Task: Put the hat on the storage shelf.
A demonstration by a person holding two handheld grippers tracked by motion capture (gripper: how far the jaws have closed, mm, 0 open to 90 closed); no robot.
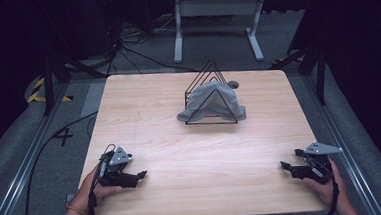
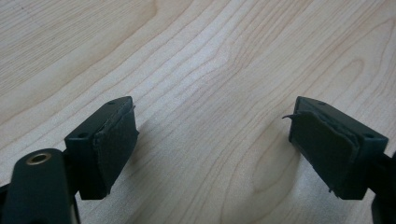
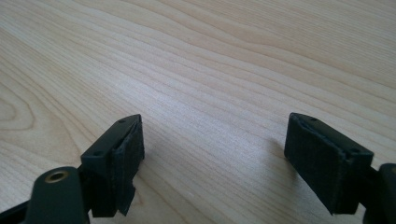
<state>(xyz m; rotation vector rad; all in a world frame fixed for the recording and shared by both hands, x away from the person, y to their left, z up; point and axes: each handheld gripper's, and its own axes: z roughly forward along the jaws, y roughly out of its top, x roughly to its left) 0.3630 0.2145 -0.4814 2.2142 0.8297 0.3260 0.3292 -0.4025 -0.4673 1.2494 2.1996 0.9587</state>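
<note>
The right claw (image 3: 212, 163) stands wide apart with nothing between, just above the bare wooden table (image 3: 224, 60).

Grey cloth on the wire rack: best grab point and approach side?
Grip the grey cloth at its loose lower hem hanging at the near-left, outside the black wire rack. Come from the near side, low along the table: the triangular wires cross its middle, and there the fabric bunches free. Both grippers are open.

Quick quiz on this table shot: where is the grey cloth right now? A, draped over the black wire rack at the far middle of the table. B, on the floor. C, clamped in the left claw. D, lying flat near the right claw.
A: the grey cloth hangs over the black wire rack, far from both claws.
</note>
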